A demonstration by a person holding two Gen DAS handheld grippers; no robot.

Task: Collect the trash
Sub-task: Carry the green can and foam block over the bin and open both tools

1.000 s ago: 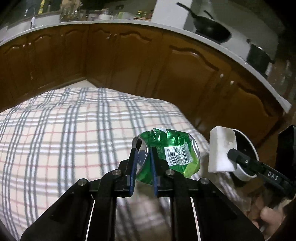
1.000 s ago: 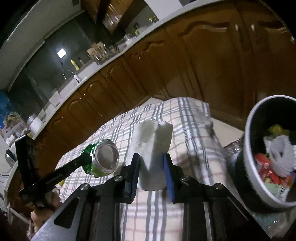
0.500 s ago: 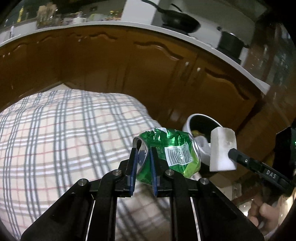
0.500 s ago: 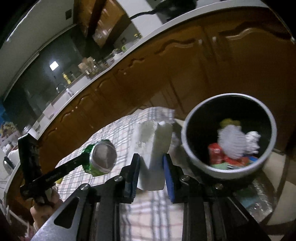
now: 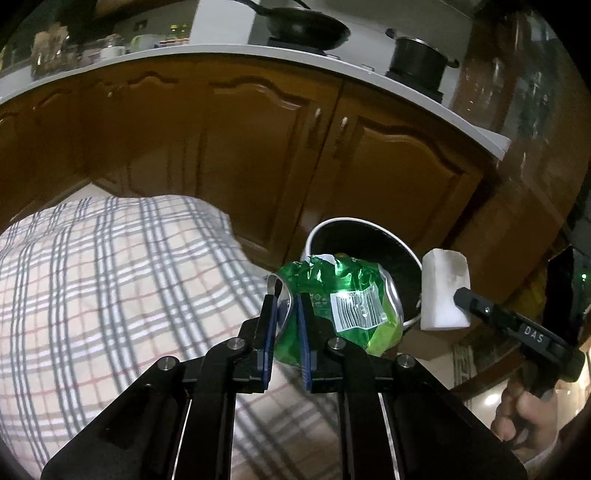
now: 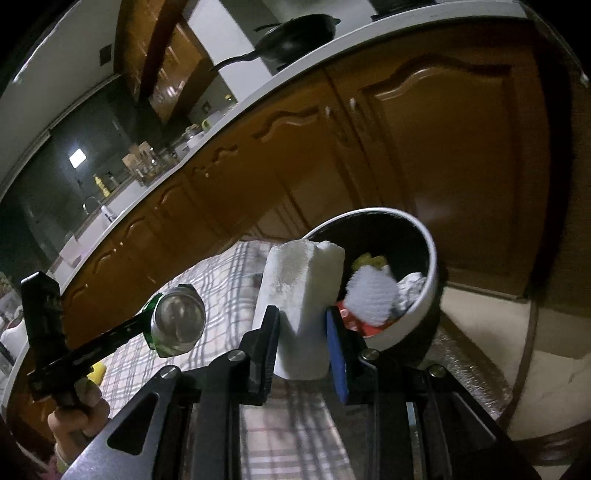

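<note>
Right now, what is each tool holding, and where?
Left tool pinches the crushed green can by its rim; right tool clamps the white foam block low on its sides.

You've swung both tools off the checked table toward the bin (image 6: 430, 291); can (image 5: 343, 295) and foam block (image 6: 299, 295) now hang beside its rim.

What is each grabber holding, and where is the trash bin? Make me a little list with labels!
left gripper: jaws shut on the rim of a crushed green can
right gripper: jaws shut on a white foam block
trash bin: round, white rim, dark inside, past the edge of the checked cloth
in the bin: white, red and yellow scraps
behind: brown cabinet doors under a white counter
on the counter: a black pan and a black pot
</note>
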